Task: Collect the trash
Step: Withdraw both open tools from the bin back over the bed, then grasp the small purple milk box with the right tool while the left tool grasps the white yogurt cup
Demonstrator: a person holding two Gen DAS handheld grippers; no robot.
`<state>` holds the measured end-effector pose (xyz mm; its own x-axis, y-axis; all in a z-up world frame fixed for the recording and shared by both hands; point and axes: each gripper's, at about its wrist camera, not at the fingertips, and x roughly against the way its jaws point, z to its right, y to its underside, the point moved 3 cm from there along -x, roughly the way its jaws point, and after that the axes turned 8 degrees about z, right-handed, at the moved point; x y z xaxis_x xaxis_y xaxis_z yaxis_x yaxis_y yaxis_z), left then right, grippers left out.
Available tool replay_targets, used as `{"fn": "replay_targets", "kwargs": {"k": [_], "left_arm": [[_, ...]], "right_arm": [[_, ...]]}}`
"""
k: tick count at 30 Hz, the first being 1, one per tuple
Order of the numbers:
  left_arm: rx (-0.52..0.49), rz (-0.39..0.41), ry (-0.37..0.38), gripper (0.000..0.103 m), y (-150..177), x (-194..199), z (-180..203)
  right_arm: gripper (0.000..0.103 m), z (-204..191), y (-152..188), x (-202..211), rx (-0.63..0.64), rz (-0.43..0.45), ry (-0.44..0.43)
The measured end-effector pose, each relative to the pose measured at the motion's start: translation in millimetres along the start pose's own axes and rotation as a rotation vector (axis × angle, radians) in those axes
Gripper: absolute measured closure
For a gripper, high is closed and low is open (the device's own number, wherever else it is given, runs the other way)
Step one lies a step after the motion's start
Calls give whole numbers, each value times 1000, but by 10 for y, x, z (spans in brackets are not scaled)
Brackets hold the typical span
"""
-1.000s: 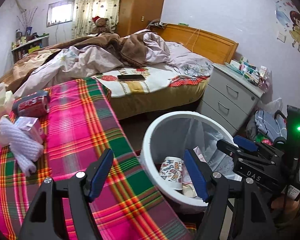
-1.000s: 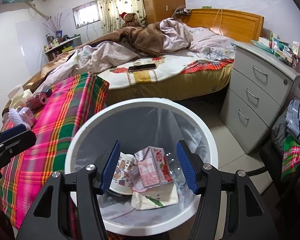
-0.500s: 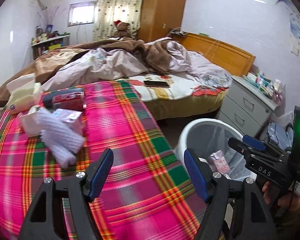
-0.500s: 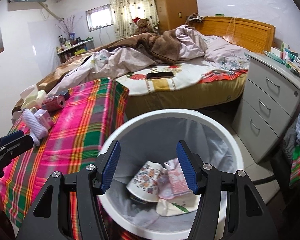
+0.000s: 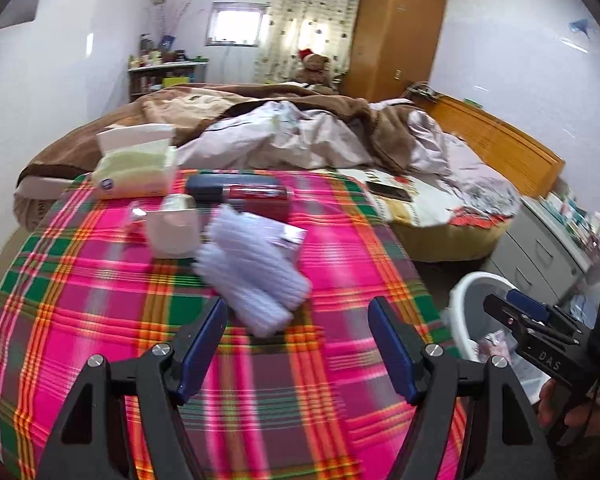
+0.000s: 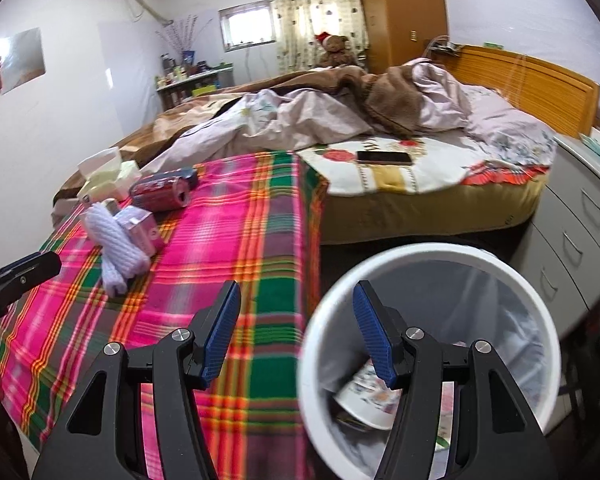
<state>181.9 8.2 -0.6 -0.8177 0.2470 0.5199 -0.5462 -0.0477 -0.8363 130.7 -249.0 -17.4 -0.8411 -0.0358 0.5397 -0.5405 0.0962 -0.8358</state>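
My left gripper [image 5: 298, 312] is open and empty over the plaid-covered table [image 5: 100, 340], just short of a white foam net sleeve [image 5: 252, 276]. Behind the sleeve lie a small pink carton [image 5: 288, 236], a white cup [image 5: 172, 232] and a red can [image 5: 256, 196] on its side. My right gripper [image 6: 296, 296] is open and empty, above the table's edge and the rim of the white trash bin [image 6: 312, 344]. The bin holds a patterned paper cup [image 6: 364, 392] and other scraps. The sleeve [image 6: 116, 240], carton [image 6: 140, 228] and can [image 6: 164, 192] also show in the right wrist view.
A tissue box [image 5: 136, 168] stands at the table's far left. An unmade bed [image 6: 340, 120] with a phone [image 6: 384, 157] lies beyond the table. A grey drawer unit [image 6: 580, 216] stands right of the bin [image 5: 464, 308].
Both grippers have swung left from over the bin toward the table. The left one now faces the foam sleeve; the right one has the bin at its right.
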Motion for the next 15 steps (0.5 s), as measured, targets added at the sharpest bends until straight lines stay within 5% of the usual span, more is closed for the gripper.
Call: {"fn": "replay_targets", "kwargs": {"k": [15], "left_arm": [[64, -6, -105, 28, -179, -179, -850]], "right_arm": [[43, -723, -157, -426, 82, -39, -120]]}}
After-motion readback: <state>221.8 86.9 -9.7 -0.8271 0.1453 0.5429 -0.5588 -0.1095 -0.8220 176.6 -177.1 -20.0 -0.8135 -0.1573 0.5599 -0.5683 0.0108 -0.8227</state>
